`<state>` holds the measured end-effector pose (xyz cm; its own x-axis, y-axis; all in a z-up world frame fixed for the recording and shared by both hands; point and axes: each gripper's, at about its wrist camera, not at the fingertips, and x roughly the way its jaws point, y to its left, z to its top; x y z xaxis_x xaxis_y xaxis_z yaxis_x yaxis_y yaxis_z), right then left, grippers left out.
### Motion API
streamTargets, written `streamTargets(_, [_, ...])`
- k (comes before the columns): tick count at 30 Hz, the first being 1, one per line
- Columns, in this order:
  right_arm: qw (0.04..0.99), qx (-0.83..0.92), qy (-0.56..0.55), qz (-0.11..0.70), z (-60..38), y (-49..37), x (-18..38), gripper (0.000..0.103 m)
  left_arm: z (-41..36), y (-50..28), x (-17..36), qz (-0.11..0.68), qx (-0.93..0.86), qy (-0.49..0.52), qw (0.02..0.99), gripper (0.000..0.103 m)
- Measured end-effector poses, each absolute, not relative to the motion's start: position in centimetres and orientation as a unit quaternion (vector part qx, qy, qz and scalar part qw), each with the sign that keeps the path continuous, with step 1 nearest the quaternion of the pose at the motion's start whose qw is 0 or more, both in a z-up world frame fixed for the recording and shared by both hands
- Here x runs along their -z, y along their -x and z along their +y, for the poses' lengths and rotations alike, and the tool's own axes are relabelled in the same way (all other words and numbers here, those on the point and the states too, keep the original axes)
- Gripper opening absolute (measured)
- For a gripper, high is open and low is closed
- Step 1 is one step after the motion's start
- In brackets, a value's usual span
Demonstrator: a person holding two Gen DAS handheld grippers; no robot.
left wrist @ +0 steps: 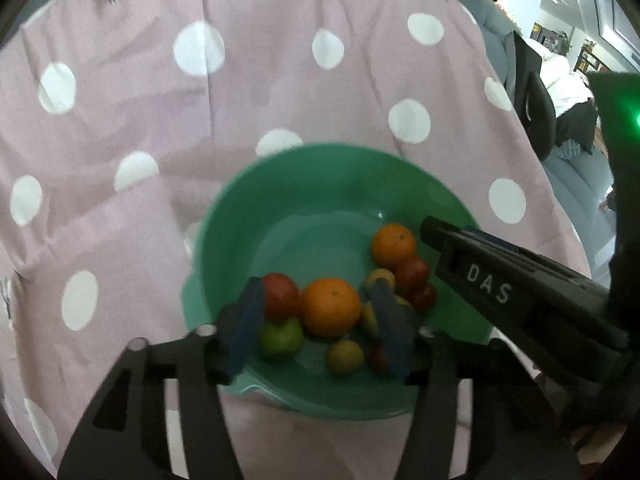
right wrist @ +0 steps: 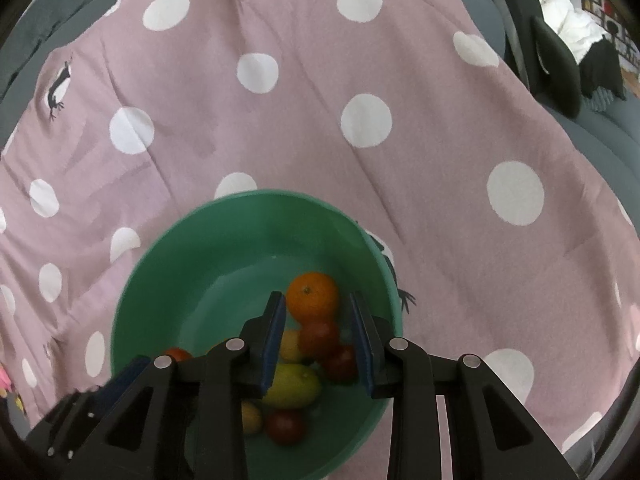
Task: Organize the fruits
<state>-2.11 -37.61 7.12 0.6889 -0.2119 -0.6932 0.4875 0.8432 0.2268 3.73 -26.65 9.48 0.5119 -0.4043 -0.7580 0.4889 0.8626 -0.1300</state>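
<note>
The green bowl fills the lower centre of both views, on a pink spotted cloth. The fruits lie inside it. In the left wrist view, the left gripper, jaws apart and empty, straddles a round orange; no long axis. The right gripper, slightly apart, holds nothing above a red fruit.
</note>
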Motion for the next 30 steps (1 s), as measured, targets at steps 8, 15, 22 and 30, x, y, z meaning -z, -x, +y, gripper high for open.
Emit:
streamTargets(8, [0.91, 0.195, -0.212, 0.3, -38.1, 4.0, -9.0, 0.049, -24.3, -2.8, -12.7, 0.373, 0.229, -0.04, 0.898, 0.094])
streamTargets(15, [0.916, 0.2, -0.206, 0.279, -38.1, 4.9, -10.0, 0.058, -22.9, -2.8, -13.5, 0.373, 0.227, -0.016, 0.9, 0.102])
streamTargets(22, [0.918, 0.196, -0.206, 0.278, -38.2, 4.9, -10.0, 0.058, -22.3, -3.4, -13.1, 0.394, 0.222, 0.004, 0.892, 0.102])
streamTargets(30, [0.916, 0.199, -0.204, 0.282, -38.1, 4.8, -9.9, 0.058, -22.3, -3.4, -12.8, 0.401, 0.222, -0.002, 0.889, 0.102])
